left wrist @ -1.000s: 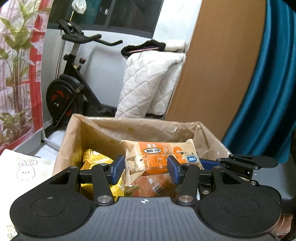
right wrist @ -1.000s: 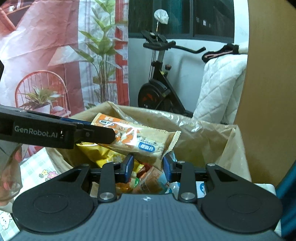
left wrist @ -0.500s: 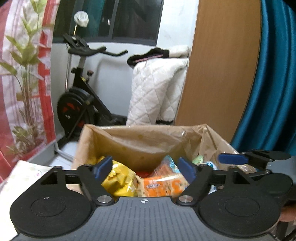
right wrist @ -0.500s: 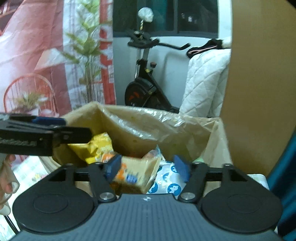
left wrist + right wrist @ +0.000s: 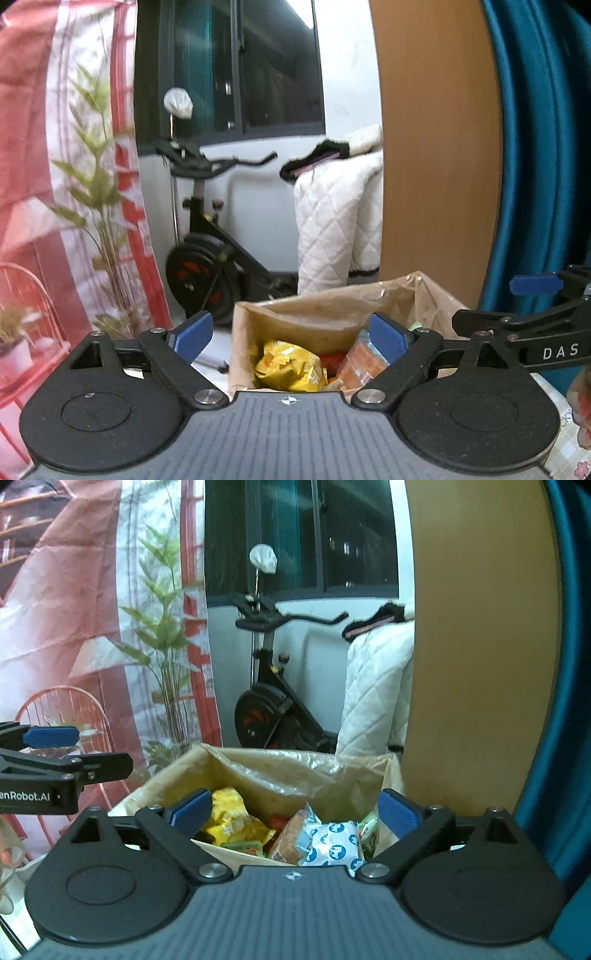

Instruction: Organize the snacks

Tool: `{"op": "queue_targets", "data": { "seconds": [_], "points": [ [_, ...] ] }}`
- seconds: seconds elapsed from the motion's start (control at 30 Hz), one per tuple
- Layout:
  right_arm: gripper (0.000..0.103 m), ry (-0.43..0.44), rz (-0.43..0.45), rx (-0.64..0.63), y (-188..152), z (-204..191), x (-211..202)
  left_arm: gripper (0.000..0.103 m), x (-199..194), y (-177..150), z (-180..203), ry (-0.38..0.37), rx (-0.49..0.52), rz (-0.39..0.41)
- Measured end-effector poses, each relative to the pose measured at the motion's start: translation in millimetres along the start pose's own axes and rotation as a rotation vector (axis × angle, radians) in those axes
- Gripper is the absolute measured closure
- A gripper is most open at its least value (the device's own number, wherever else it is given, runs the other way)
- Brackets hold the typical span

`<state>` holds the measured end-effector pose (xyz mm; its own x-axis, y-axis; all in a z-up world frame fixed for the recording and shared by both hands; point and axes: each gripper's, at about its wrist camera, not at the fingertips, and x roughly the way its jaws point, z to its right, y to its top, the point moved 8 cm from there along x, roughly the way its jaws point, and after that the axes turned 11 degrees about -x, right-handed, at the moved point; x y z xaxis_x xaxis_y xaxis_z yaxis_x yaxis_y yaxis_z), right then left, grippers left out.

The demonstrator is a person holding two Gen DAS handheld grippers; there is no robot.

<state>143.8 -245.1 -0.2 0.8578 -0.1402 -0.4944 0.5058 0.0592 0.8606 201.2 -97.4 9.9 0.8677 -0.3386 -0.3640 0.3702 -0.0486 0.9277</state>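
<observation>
Now both tools hang above and just short of the paper-lined cardboard box [image 5: 295, 771], each looking down over its near rim. The left hand-held gripper [image 5: 288, 338] has its jaws opening, blue pads spread wide with nothing pressed between them; seen through that gap, the yellow snack bag [image 5: 288, 367] and the orange wrapped snack bar [image 5: 360, 363] lie loose inside the box. The right hand-held gripper [image 5: 293, 812] is likewise opening and released, its pads clear of the contents. In the right wrist view a blue-and-white printed packet [image 5: 332, 843] lies just beside the orange bar, with the yellow bag toward the left wall.

The box's liner stands up crumpled along the far rim and folds over the right corner, which sits close against the wooden panel [image 5: 476, 646]. A teal curtain [image 5: 543, 147] hangs right of that panel. Behind the box, well apart, stand an exercise bike [image 5: 210, 251] and a white quilted blanket [image 5: 340, 229] draped over something hidden. Each tool shows at the edge of the other's view, side by side and apart, with open air between them over the box mouth.
</observation>
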Motion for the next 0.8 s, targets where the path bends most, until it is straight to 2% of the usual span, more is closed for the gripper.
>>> {"op": "queue_targets", "data": {
  "seconds": [0.3, 0.4, 0.53, 0.8],
  "points": [
    [0.002, 0.011, 0.073, -0.012, 13.0, -26.5, -59.1, 0.009, -67.7, 12.8, 3.2, 0.037, -0.051, 0.086],
    [0.002, 0.018, 0.089, -0.026, 12.7, -37.5, -72.4, 0.007, -81.3, 10.4, 8.8, 0.061, -0.036, 0.1],
    [0.002, 0.029, 0.109, -0.012, 9.6, -48.7, -86.6, 0.006, -91.8, 2.9, 10.9, 0.084, -0.038, 0.1],
    [0.002, 0.044, 0.093, 0.016, 3.6, -53.5, -91.7, 0.006, -97.6, -1.4, 3.6, 0.086, -0.084, 0.085]
  ]
}}
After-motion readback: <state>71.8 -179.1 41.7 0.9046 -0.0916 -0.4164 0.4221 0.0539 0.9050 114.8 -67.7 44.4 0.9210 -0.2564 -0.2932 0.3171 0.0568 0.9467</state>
